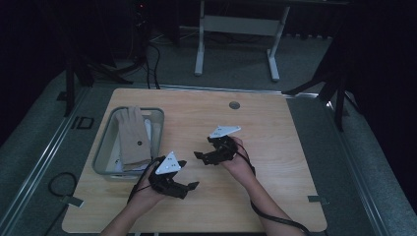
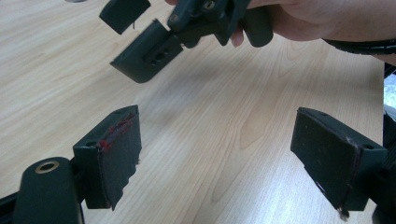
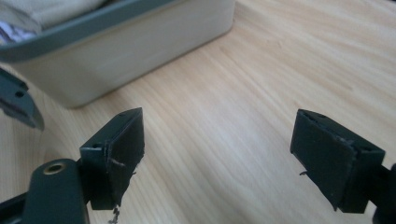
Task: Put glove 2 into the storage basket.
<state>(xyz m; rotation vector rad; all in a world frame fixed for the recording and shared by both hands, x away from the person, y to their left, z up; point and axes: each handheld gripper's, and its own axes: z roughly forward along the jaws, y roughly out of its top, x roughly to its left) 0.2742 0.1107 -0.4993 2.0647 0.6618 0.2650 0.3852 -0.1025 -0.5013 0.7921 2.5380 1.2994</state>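
Note:
Two hand-held black grippers hover low over the wooden table (image 1: 275, 147). My left gripper (image 1: 189, 176) is near the front, left of centre, and points right. Its jaws are open (image 2: 215, 136) with bare wood between the worn pads (image 2: 119, 161). My right gripper (image 1: 202, 149) sits a little farther back at the centre and points left, toward the other one. It is open too (image 3: 218, 136), with nothing between its pads (image 3: 122, 154). The left gripper view also shows the right gripper (image 2: 154, 49) and the hand (image 2: 322, 18) that holds it, just beyond the left jaws.
A grey plastic bin (image 1: 101, 152) stands at the table's left, with a beige glove (image 1: 132, 135) and some paper inside. Its pale wall (image 3: 126, 51) rises close ahead of the right gripper. A cable hole (image 1: 234, 105) sits near the far edge. Dark floor and a desk frame lie beyond.

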